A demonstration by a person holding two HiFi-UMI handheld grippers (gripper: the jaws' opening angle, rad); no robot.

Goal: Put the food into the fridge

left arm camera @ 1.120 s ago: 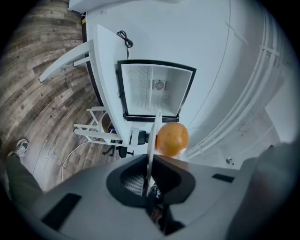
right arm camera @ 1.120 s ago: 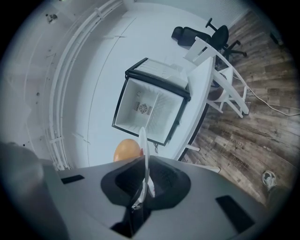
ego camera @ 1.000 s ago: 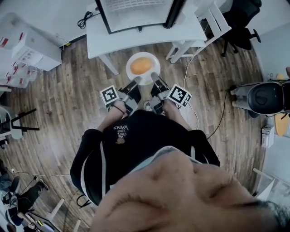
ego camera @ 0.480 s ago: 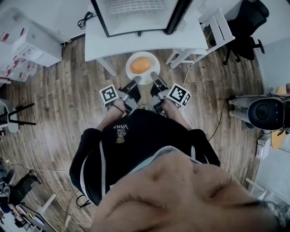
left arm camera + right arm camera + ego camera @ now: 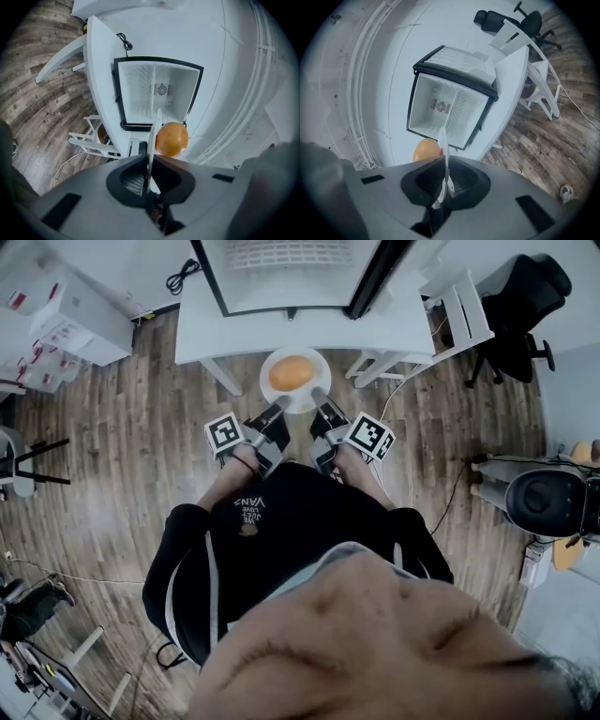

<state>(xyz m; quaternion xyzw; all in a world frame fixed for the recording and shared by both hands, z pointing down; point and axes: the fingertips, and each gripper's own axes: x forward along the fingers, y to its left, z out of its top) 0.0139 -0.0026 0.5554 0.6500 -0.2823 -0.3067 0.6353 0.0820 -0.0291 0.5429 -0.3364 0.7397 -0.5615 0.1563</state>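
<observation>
**While it's just two pinches on a plate rim: how this orange could end up on the floor**

Since both hands are busy, quick rundown. My left gripper (image 5: 150, 161) has its jaws clamped right down on the thin rim of the white plate (image 5: 299, 401). My right gripper (image 5: 446, 173) does the same on the opposite rim, with nothing but plate edge between those jaws. The orange (image 5: 291, 373) sits loose on the plate, between the two sets of jaws and a bit ahead of them. The fridge (image 5: 157, 93) is straight ahead of the jaws with its door open, up on the white bench (image 5: 216, 329). I haven't reached it yet.

What I reckon could bite me:

- Roll-off. The orange is round and nothing pins it. If one hand dips below the other, the plate tilts and the orange goes over the edge.
- Rim slip. I'm only holding a sliver of smooth rim on each side. If my hands drift apart, one side pops out of the jaws and the whole plate drops.
- Tight doorway. With a gripper stuck out on each side of the plate, I'm wider than the plate alone. Going in off-centre could knock a gripper on the black door frame and jolt everything.
- Bench edge. It sits below and ahead of the jaws, so coming in low could catch the plate's underside.
</observation>
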